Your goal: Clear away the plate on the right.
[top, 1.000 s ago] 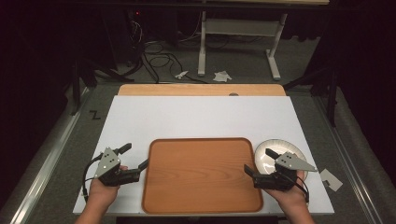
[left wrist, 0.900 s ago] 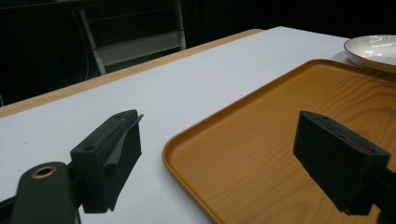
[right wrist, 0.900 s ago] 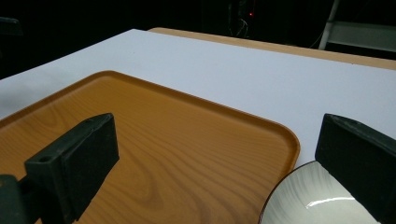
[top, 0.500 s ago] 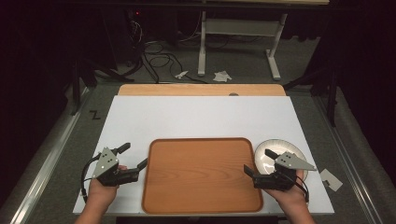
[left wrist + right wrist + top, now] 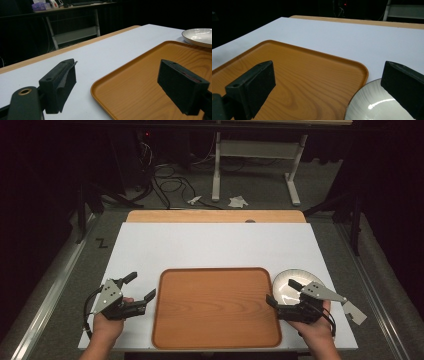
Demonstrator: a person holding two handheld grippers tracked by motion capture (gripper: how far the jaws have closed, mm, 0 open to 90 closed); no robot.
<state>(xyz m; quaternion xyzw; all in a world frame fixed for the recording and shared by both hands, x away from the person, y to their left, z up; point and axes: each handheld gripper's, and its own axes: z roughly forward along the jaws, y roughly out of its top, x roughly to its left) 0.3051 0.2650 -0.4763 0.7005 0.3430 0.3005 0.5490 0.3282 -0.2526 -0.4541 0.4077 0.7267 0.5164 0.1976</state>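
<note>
An orange wood-grain tray (image 5: 215, 320) lies empty on the white table top (image 5: 215, 245), near the front edge. A pale glazed plate (image 5: 286, 285) rests just off the tray's right rim. My left gripper (image 5: 140, 286) is held open beside the tray's left rim; in the left gripper view its jaws (image 5: 120, 85) straddle the tray's corner (image 5: 105, 82), with the plate (image 5: 200, 36) far off. My right gripper (image 5: 281, 292) is open over the gap between tray and plate. In the right gripper view (image 5: 328, 87) one jaw hangs over the tray (image 5: 299, 72) and the other over the plate (image 5: 372, 105).
A bare wooden strip (image 5: 215, 216) runs along the table's far edge. A pale scrap (image 5: 355, 312) lies off the table's right edge. Beyond the table stand a desk frame (image 5: 250, 150), cables (image 5: 165, 175) and paper scraps (image 5: 237, 200) on the dark floor.
</note>
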